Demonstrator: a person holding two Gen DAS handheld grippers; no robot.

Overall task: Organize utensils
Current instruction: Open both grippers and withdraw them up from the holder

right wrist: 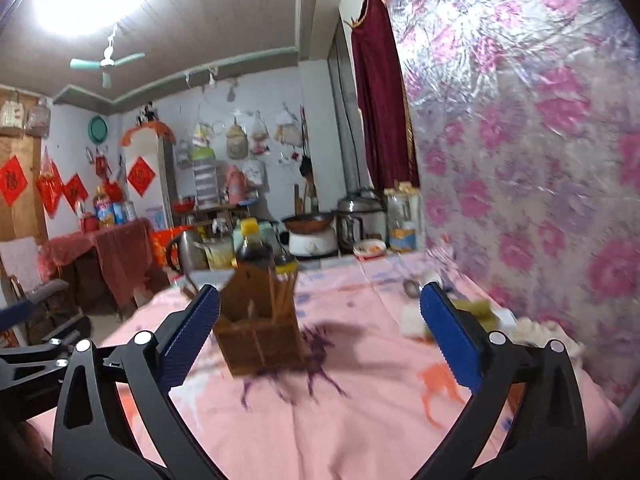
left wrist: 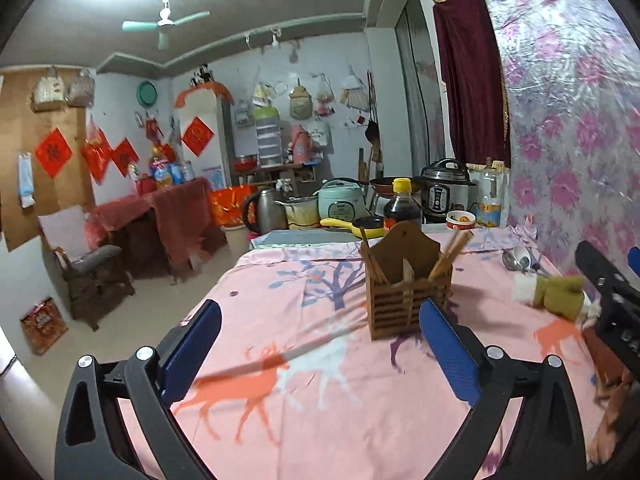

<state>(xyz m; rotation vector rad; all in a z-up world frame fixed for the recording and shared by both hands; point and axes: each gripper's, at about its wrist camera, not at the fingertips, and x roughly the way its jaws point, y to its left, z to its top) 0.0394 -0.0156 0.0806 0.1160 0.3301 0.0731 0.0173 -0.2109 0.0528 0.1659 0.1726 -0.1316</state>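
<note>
A brown wooden utensil holder (left wrist: 404, 292) stands on the pink tablecloth (left wrist: 320, 400) with several chopsticks (left wrist: 450, 256) leaning in it. It also shows in the right wrist view (right wrist: 260, 328), blurred. A metal spoon (left wrist: 516, 260) lies at the far right of the table, near the wall. My left gripper (left wrist: 320, 344) is open and empty, just in front of the holder. My right gripper (right wrist: 320, 336) is open and empty, with the holder near its left finger. The right gripper's body (left wrist: 612, 300) shows at the right edge of the left wrist view.
A green and white sponge or cloth (left wrist: 552, 292) lies right of the holder. A dark sauce bottle (left wrist: 402, 206), a yellow pan (left wrist: 352, 226), rice cookers (left wrist: 448, 192) and a kettle (left wrist: 264, 210) stand behind the table. The floral wall (left wrist: 580, 120) bounds the right side.
</note>
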